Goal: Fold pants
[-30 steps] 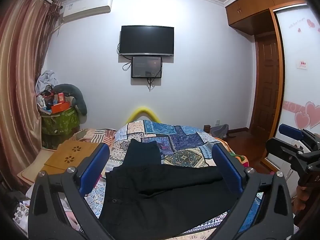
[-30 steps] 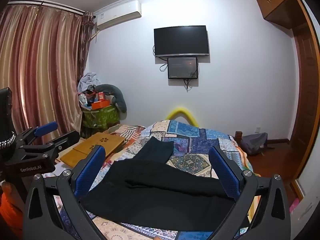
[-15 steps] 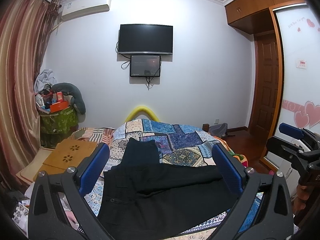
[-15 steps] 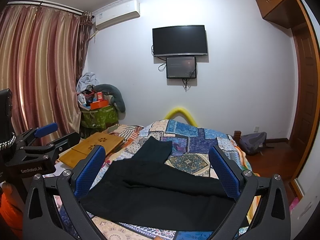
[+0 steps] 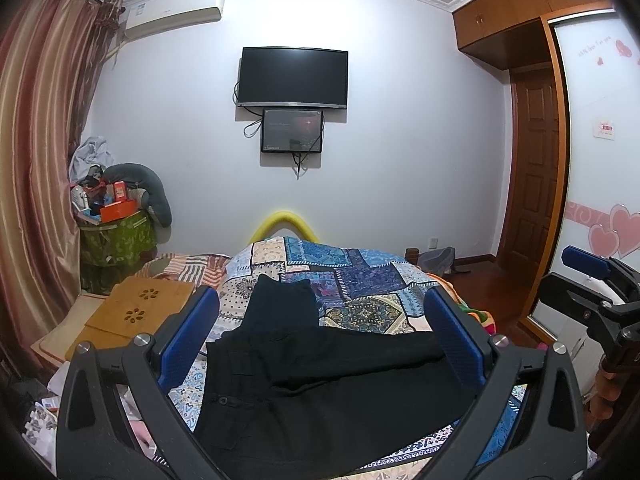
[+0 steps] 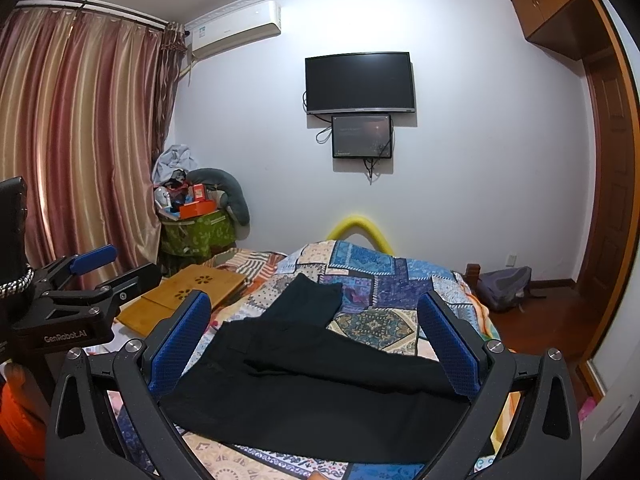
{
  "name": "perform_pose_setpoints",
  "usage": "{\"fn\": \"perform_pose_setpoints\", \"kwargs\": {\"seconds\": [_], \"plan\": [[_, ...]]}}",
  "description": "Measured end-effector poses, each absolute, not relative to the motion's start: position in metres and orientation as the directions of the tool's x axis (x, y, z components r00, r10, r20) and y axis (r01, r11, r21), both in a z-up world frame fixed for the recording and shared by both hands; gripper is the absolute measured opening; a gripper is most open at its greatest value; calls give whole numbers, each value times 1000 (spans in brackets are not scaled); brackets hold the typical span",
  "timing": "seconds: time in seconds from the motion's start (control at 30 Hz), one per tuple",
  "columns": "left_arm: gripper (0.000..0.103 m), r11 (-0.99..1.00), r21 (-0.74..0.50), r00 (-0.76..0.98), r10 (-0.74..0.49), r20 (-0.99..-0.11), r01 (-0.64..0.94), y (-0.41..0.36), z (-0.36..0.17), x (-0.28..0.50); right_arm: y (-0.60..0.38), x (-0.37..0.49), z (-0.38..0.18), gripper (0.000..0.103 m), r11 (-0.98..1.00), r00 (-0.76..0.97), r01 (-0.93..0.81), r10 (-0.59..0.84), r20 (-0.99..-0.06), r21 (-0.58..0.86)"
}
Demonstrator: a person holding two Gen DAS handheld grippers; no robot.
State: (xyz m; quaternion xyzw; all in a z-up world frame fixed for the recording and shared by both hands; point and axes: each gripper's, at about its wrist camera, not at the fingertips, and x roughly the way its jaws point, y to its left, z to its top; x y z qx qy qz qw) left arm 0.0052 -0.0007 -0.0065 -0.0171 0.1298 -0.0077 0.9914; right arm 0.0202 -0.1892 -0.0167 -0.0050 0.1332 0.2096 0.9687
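Item: black pants (image 5: 320, 384), laid across the near end of a bed (image 5: 360, 272) under a patchwork quilt. One leg is seen running away toward the yellow foot rail (image 5: 284, 220); the other leg and the waist lie crosswise in front, so a fold appears to be partly made.

Change noted: over the last second almost none. The room is seen to sit slightly lower in both views, so both tools are judged to have been tilted up a little; the garment is unmoved. The task is judged to be at a pause between folds, with no grasp begun.

Left tool (image 5: 320, 336): jaws spread wide, nothing held, raised above the cloth.
Right tool (image 6: 316, 336): jaws spread wide, nothing held, likewise clear of the cloth.

Shown by left wrist view only: a button and waistband detail at the garment's left edge; the right tool at the frame's right edge.

Shown by right wrist view only: the left tool's body, marked with lettering, at the frame's left; the far leg lying at a slant.
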Motion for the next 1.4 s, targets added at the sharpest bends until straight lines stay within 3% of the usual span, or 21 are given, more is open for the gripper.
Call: {"fn": "perform_pose_setpoints", "kwargs": {"seconds": [1.4], "plan": [[103,999,-51,964,-13,-264,-1,4,-8,13,-186,26,-20,103,914,874,-402,401,-275,55]]}}
